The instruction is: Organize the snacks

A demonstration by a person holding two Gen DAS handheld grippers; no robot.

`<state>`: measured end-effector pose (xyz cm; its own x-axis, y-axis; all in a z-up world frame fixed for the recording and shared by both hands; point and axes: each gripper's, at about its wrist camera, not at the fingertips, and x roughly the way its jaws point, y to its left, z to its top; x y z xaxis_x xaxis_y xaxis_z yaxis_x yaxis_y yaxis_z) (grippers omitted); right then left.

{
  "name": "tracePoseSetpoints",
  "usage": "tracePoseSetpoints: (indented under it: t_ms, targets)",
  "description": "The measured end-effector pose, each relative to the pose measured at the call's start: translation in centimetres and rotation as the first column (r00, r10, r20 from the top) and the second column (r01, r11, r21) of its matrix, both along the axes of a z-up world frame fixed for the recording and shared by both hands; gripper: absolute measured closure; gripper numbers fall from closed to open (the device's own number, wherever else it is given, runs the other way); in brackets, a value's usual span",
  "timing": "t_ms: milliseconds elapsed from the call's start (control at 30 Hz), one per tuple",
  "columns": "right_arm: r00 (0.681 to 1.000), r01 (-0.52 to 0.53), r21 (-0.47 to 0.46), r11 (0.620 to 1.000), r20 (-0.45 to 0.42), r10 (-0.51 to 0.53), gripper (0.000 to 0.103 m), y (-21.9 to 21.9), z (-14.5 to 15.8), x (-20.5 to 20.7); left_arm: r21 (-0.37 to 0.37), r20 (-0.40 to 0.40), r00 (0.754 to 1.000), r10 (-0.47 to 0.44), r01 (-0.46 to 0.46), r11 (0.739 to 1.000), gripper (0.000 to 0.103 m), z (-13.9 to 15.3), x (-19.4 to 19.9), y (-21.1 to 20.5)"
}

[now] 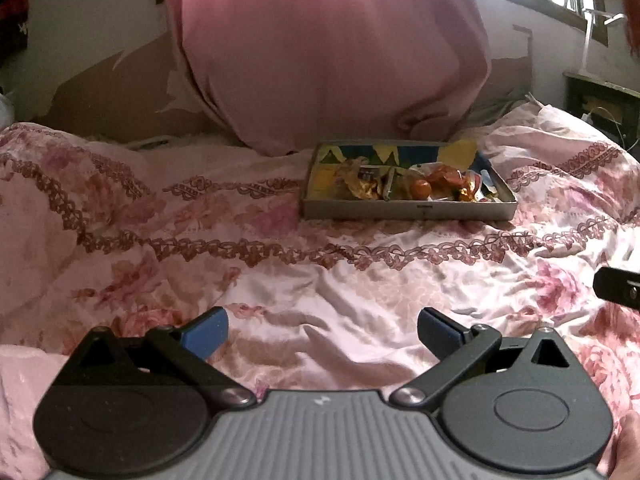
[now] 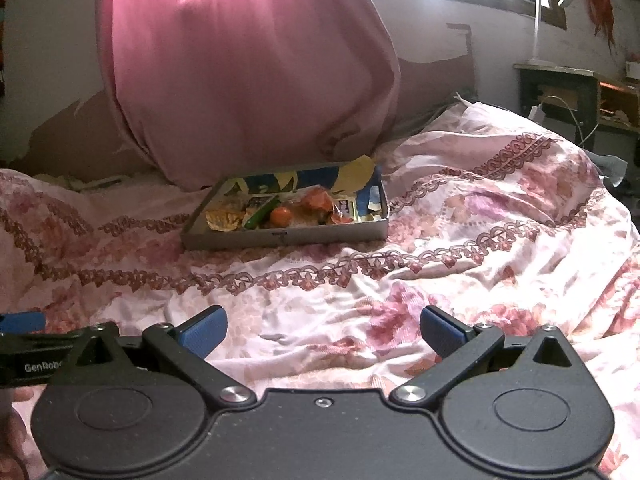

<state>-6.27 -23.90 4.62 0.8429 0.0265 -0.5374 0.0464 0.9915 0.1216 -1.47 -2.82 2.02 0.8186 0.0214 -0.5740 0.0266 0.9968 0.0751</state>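
- One tin (image 1: pixel 408 210) (image 2: pixel 286 238) of snacks (image 1: pixel 420 186) (image 2: pixel 280 214) lies flat on the quilt (image 1: pixel 320 272) (image 2: pixel 440 264), long axis side to side, before a pink bundle (image 1: pixel 328 52) (image 2: pixel 248 64).
- Left gripper (image 1: pixel 322 330) and right gripper (image 2: pixel 324 330) hover well short of it, jaws spread, empty.
- Snack count unclear.

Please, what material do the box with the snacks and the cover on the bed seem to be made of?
Box: probably thin metal, a tin; its grey wall looks dull and smooth, with straight folded edges and a printed inside.
Cover: woven fabric with a slight satin sheen; it creases softly and carries a printed pink flower pattern. The exact fibre cannot be told.
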Motion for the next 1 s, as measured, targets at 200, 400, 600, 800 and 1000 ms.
tracePoseSetpoints:
  t_ms: [200,400,600,800,1000]
  targets:
    - [1.000,-0.001,-0.015,1.000,-0.002,0.001,0.001,0.3,0.0,-0.7,-0.011,0.007,1.000,0.002,-0.002,1.000,0.000,0.0,-0.4,0.3]
    - [1.000,-0.004,-0.034,0.999,-0.018,0.003,0.001,0.7,-0.2,-0.7,-0.009,0.022,1.000,-0.008,0.008,1.000,0.000,0.2,-0.8,0.2]
    - [0.998,0.009,-0.042,0.999,-0.057,-0.011,0.001,0.8,-0.8,-0.1,-0.025,0.016,1.000,-0.001,0.001,1.000,0.000,0.1,-0.8,0.6]
    - [0.995,0.029,-0.040,0.999,-0.095,-0.033,0.001,0.7,-1.3,0.4,-0.019,0.012,1.000,-0.008,0.008,1.000,0.000,0.0,-0.8,0.5]
    - [0.994,0.030,-0.043,0.999,-0.101,-0.034,0.001,0.8,-1.4,0.5,-0.011,0.002,1.000,-0.010,0.010,1.000,0.000,-0.2,-0.6,0.4]
